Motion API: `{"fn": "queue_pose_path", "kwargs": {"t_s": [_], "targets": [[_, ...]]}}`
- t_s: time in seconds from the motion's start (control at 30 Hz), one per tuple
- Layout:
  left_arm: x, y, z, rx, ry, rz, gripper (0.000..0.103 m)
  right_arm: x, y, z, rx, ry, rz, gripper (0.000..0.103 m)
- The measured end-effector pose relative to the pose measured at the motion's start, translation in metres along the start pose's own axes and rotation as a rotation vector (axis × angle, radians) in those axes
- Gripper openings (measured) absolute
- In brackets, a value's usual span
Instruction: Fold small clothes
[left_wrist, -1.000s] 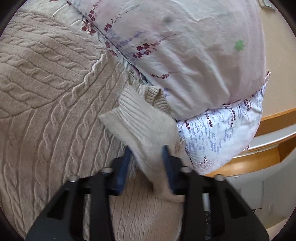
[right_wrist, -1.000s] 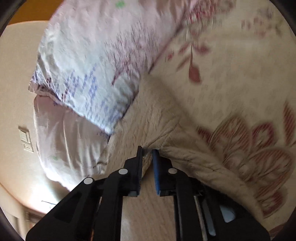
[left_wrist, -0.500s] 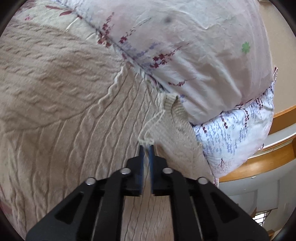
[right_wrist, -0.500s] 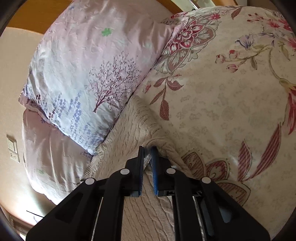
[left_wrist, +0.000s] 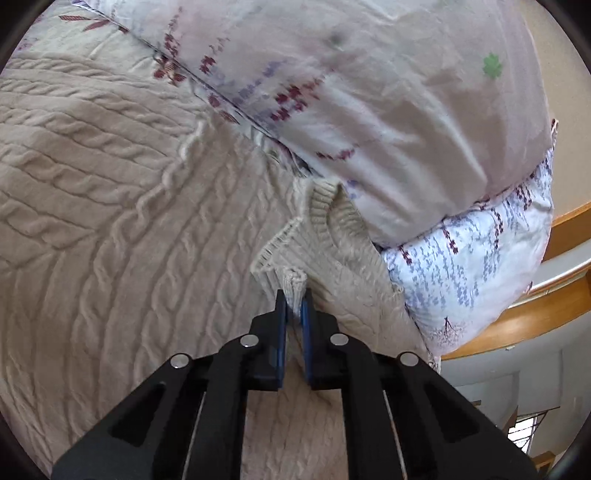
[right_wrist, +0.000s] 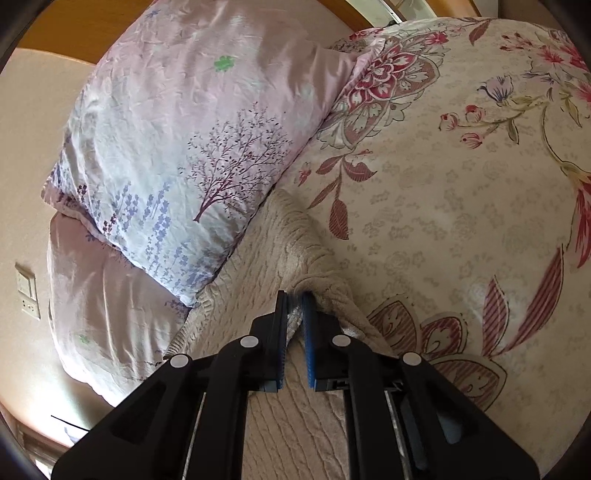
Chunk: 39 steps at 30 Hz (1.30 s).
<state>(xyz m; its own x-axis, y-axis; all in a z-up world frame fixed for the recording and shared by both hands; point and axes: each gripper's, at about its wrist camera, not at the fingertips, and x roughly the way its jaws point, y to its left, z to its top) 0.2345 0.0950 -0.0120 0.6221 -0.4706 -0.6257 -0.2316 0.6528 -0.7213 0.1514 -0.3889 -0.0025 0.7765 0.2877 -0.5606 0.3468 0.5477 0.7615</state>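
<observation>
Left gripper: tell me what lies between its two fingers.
In the left wrist view, a bunched fold of the beige knit sweater's ribbed cuff lies pinched in the left gripper.

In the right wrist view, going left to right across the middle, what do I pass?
Beige wall with a switch plate → lilac tree-print pillow → beige cable-knit sweater, pinched by the right gripper → cream bedspread with red flowers.

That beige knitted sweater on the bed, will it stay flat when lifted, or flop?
The sweater will likely flop: the knit already bunches between the left tongs and puckers at the right tongs. It looks thick and cabled, so probably weighty. The ribbed texture should resist slipping.
</observation>
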Motion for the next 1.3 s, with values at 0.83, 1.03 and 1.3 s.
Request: {"fn": "queue_pose_path", "kwargs": {"t_s": [0.83, 1.03, 1.3], "targets": [[-0.164, 0.113, 0.01, -0.075, -0.193, 0.165, 0.055, -0.023, 0.055, -0.034, -0.285, 0.036, 0.017, 0.061], [-0.186, 0.161, 0.026, -0.229, -0.269, 0.192, 0.053, -0.006, 0.064, -0.055, -0.322, 0.149, 0.046, 0.061], [-0.19, 0.191, 0.05, -0.329, -0.345, 0.175, 0.031, -0.003, 0.068, -0.063, -0.352, 0.185, 0.049, 0.061]]}}
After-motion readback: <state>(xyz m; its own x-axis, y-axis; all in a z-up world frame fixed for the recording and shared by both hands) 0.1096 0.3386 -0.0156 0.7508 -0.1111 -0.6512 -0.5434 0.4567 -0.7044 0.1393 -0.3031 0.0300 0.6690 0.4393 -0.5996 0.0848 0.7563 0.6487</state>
